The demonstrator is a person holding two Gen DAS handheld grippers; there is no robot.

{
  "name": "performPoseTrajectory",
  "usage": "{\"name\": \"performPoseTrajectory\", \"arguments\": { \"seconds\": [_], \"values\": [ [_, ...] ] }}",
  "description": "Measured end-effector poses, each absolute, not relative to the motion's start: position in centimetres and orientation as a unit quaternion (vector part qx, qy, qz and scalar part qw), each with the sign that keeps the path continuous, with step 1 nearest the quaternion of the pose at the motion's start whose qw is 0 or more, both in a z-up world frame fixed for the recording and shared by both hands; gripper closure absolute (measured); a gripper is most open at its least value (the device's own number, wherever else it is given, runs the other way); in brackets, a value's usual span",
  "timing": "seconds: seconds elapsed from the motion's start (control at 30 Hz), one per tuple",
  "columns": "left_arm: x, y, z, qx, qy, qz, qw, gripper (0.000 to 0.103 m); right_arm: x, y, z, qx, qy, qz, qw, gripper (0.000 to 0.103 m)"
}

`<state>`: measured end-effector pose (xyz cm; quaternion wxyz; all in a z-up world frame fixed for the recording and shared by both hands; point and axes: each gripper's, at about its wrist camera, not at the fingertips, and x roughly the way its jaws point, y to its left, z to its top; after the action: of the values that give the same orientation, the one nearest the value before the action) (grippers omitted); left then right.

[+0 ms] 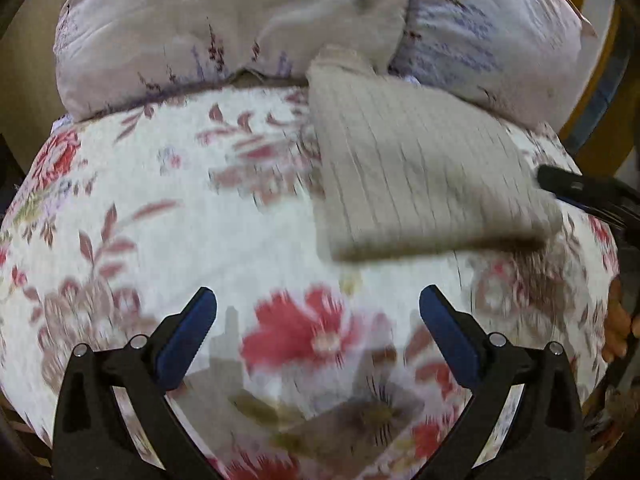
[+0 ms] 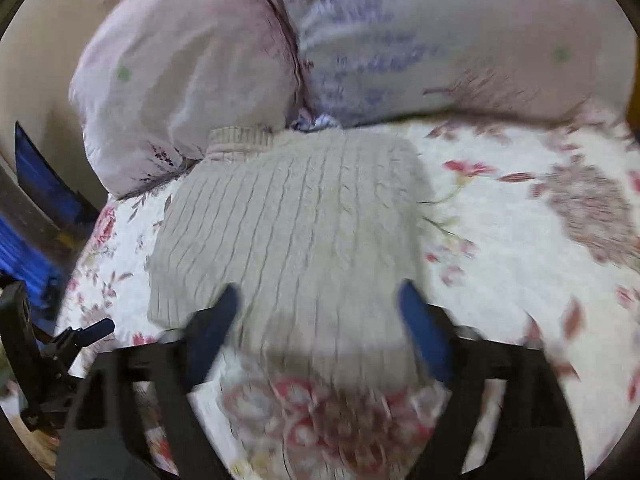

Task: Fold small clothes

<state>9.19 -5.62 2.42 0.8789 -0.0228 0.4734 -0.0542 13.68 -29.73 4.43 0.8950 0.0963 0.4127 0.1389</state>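
A small beige cable-knit sweater (image 1: 416, 176) lies folded into a compact rectangle on the floral bedspread (image 1: 168, 216), its collar against the pillows. In the right wrist view the sweater (image 2: 296, 232) fills the middle. My left gripper (image 1: 318, 308) is open and empty, over the bedspread in front of and left of the sweater. My right gripper (image 2: 318, 300) is open, its fingers apart over the sweater's near edge, holding nothing. The right gripper also shows in the left wrist view (image 1: 576, 188) at the sweater's right edge. The left gripper shows in the right wrist view (image 2: 80, 332) at far left.
Two pale lavender-print pillows (image 1: 224, 28) (image 2: 440, 40) lie behind the sweater. A wooden bed frame (image 1: 592, 92) curves at the right. The bed's left edge drops to blue items (image 2: 36, 216). A hand (image 1: 618, 332) shows at the right.
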Motion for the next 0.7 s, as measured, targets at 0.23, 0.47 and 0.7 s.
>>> {"name": "performPoseTrajectory", "arguments": {
  "seconds": [0.23,0.47,0.7],
  "values": [
    [7.0,-6.9,0.4,0.009,0.468,-0.055,0.882,0.002,8.8,-31.4,0.3,0.083,0.457,0.093,0.881,0.005],
    [6.1,-7.7,-0.5,0.037,0.449,-0.052,0.891,0.002,7.1,-30.0,-0.4,0.017,0.450,0.083,0.889,0.001],
    [6.1,-7.5,-0.6,0.036,0.449,-0.055,0.891,0.002,6.3,-28.9,-1.0,-0.015,0.428,0.065,0.901,0.001]
  ]
}}
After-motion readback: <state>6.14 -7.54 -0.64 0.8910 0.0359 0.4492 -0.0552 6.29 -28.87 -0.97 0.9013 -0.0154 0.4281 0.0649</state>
